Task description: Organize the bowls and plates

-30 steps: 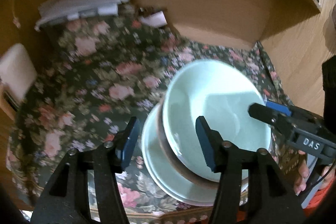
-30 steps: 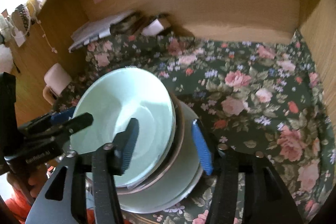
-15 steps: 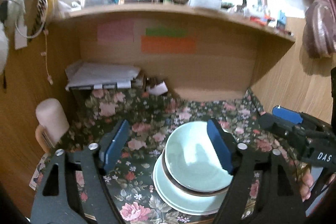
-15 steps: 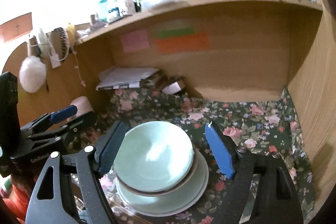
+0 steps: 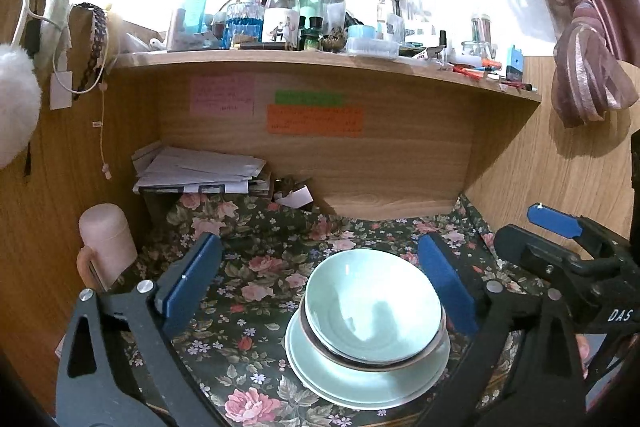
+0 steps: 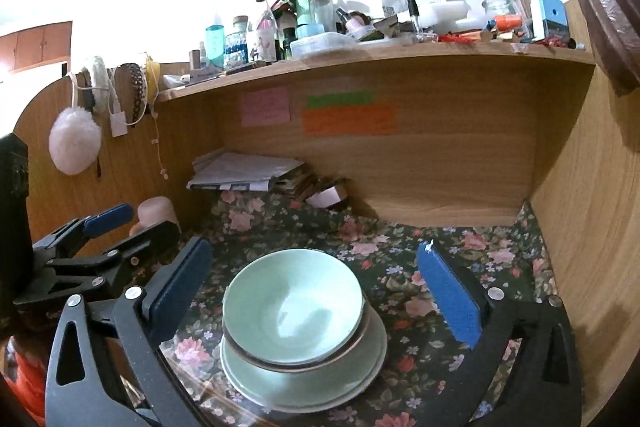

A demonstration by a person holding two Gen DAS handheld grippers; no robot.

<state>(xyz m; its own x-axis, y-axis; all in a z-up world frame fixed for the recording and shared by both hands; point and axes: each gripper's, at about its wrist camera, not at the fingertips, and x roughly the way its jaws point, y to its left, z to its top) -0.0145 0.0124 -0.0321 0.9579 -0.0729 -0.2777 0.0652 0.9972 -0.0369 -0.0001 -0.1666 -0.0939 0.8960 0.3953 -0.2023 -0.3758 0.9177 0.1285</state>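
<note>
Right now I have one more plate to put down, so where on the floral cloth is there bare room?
Free: the floral cloth right of the pale green bowl-and-plate stack, up to the wooden side wall. Also free between the stack and the back panel. Crowded: the back left corner, with the white paper pile.

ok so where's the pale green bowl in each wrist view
Left wrist: the pale green bowl sits lower centre-right, stacked on plates, next to the right blue pad.
Right wrist: the bowl sits lower centre, slightly left, clear of both pads.
Shared landmark: the orange sticky note on the back panel, above the stack in both views.
</note>
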